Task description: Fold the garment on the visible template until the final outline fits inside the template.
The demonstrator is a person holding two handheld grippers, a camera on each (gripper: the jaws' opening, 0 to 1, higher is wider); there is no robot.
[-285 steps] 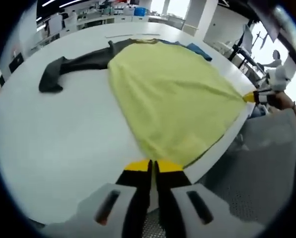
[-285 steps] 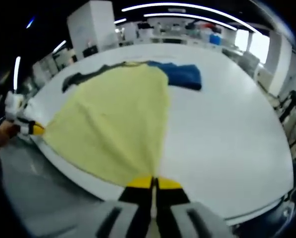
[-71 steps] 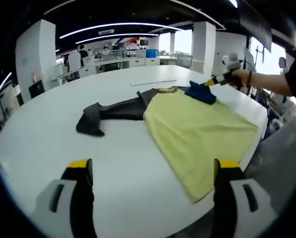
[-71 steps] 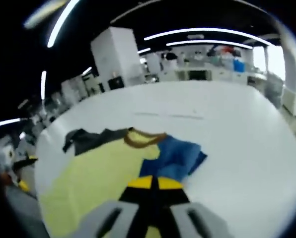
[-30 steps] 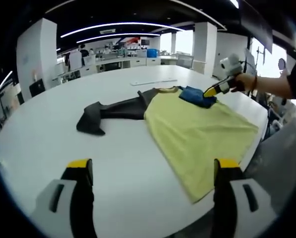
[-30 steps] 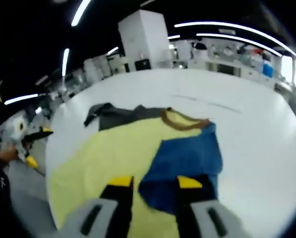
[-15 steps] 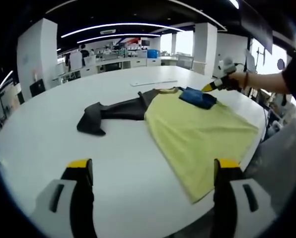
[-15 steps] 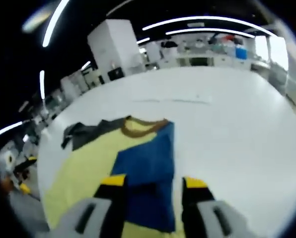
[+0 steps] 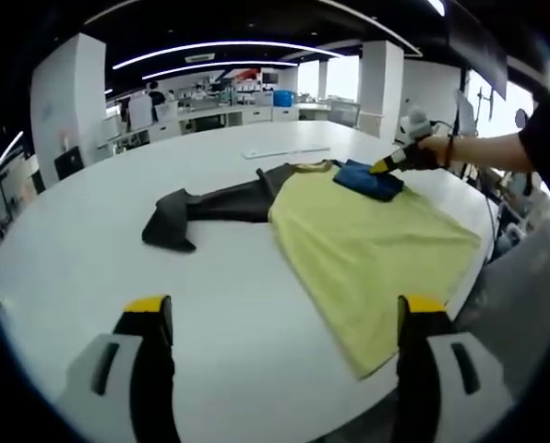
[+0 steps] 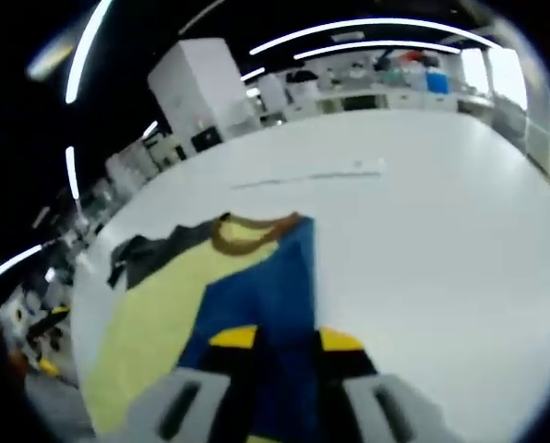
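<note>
A garment lies flat on the white table: yellow body [image 9: 372, 245], dark grey sleeve [image 9: 206, 208] stretched left, brown collar [image 10: 252, 231], and blue sleeve [image 9: 367, 180] folded onto the body near the collar. My left gripper [image 9: 284, 309] hovers over the near table edge, jaws wide open and empty. A hand holds my right gripper [image 9: 386, 166] at the blue sleeve. In the right gripper view, that gripper [image 10: 286, 340] straddles the blue sleeve [image 10: 257, 295], with a gap still between its jaws.
The round white table [image 9: 90, 249] extends far around the garment. A thin pale strip [image 9: 284, 152] lies beyond the collar. The table edge drops off close to the yellow hem [image 9: 376, 355]. Office desks and pillars stand in the background.
Both grippers earlier pinched the yellow hem; the left has let go and opened wide. The right carried the blue sleeve onto the body, opened, and its jaws have narrowed over the last half second.
</note>
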